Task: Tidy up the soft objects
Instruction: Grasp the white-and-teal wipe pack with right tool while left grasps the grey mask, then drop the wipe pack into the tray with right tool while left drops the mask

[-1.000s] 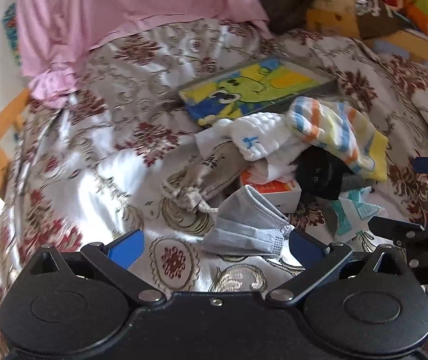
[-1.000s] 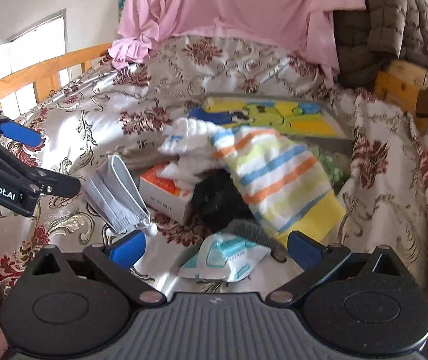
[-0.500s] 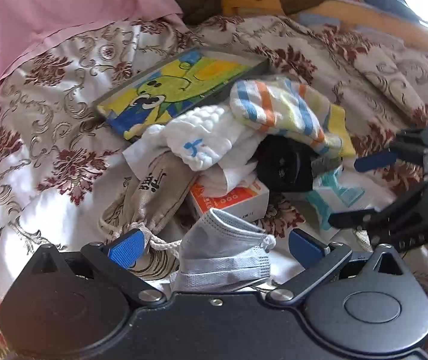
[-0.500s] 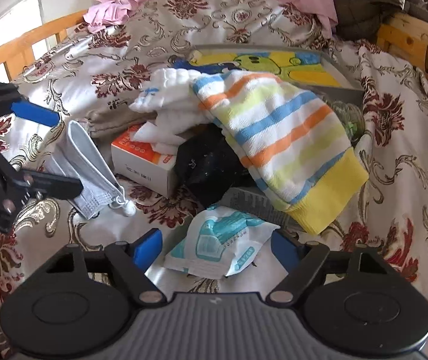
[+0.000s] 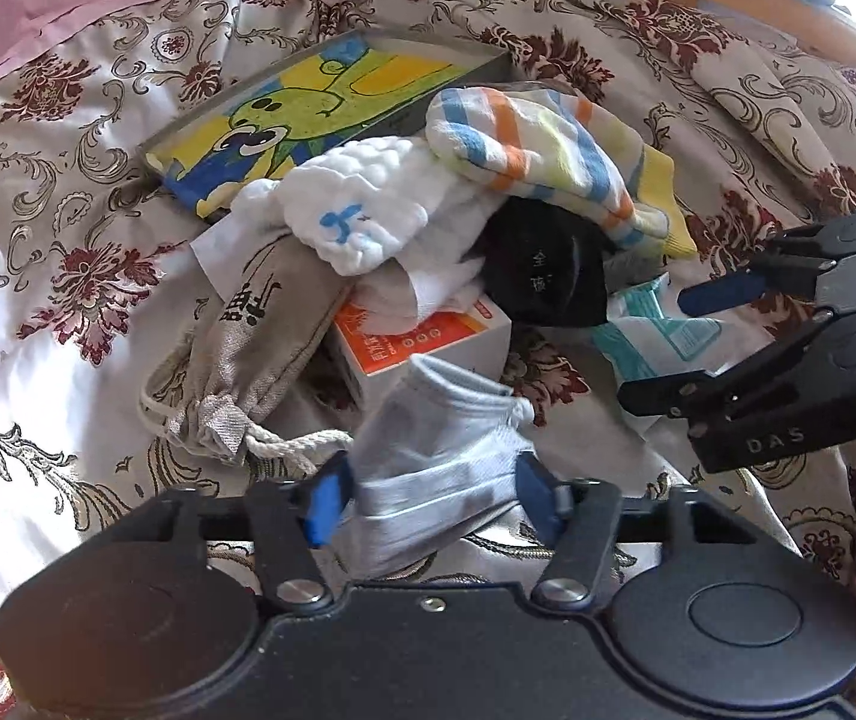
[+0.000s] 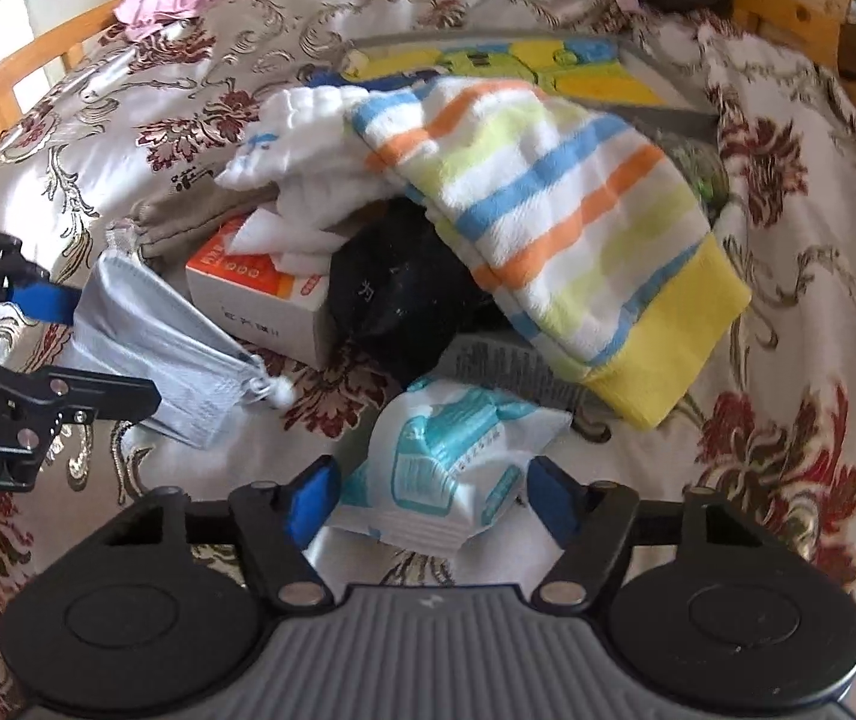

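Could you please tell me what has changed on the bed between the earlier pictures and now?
Both grippers came down onto the pile and their jaws are closing. The left gripper now has the grey pleated face mask between its blue pads; the right gripper has the white and teal plastic packet between its pads. The striped fleece sock, orange and white carton and grey drawstring pouch lie as before.

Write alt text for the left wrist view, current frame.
The left hand-held gripper is closing around a grey face mask on a floral bedspread. Behind it sit a drawstring pouch, an orange box, white cloths, a striped sock; the right hand-held gripper reaches in at right.
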The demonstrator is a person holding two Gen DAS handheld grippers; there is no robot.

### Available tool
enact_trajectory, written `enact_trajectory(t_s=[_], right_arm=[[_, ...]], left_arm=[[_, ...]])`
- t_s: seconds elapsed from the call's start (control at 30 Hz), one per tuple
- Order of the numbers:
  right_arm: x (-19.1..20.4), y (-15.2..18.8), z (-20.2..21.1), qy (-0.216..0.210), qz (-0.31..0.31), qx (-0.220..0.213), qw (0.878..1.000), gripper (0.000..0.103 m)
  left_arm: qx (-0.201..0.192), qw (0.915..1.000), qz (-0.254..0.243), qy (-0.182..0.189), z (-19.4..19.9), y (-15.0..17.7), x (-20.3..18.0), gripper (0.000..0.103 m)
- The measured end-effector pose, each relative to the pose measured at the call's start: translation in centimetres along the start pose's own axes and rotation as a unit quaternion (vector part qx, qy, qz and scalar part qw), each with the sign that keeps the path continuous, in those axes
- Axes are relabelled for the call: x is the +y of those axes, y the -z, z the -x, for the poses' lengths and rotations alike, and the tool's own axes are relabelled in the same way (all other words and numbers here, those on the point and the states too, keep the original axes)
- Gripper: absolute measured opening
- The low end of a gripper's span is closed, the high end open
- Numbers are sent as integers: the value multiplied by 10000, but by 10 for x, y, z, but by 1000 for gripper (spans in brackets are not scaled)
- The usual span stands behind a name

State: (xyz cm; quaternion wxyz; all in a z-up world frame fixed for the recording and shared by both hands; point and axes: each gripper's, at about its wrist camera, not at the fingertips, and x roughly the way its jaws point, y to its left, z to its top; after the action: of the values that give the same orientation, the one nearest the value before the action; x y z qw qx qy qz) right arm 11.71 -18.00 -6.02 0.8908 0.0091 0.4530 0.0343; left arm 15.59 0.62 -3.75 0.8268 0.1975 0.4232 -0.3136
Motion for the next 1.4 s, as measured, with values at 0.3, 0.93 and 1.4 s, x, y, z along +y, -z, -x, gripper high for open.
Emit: enact_trajectory(t_s=[0.3, 0.93, 1.4], right_arm=[[6, -4, -3, -45, -365, 123, 9992, 47], [53, -18, 96, -420, 94, -1774, 9832, 41], [8, -143, 25, -476, 489, -2704, 9603, 42]], left_arm=[[-9, 9992, 270, 280, 0, -1, -1, 26], [-748, 9735, 2116, 427, 70, -12, 29, 13], [-1700, 9575, 2311, -304, 28, -86, 88, 13]])
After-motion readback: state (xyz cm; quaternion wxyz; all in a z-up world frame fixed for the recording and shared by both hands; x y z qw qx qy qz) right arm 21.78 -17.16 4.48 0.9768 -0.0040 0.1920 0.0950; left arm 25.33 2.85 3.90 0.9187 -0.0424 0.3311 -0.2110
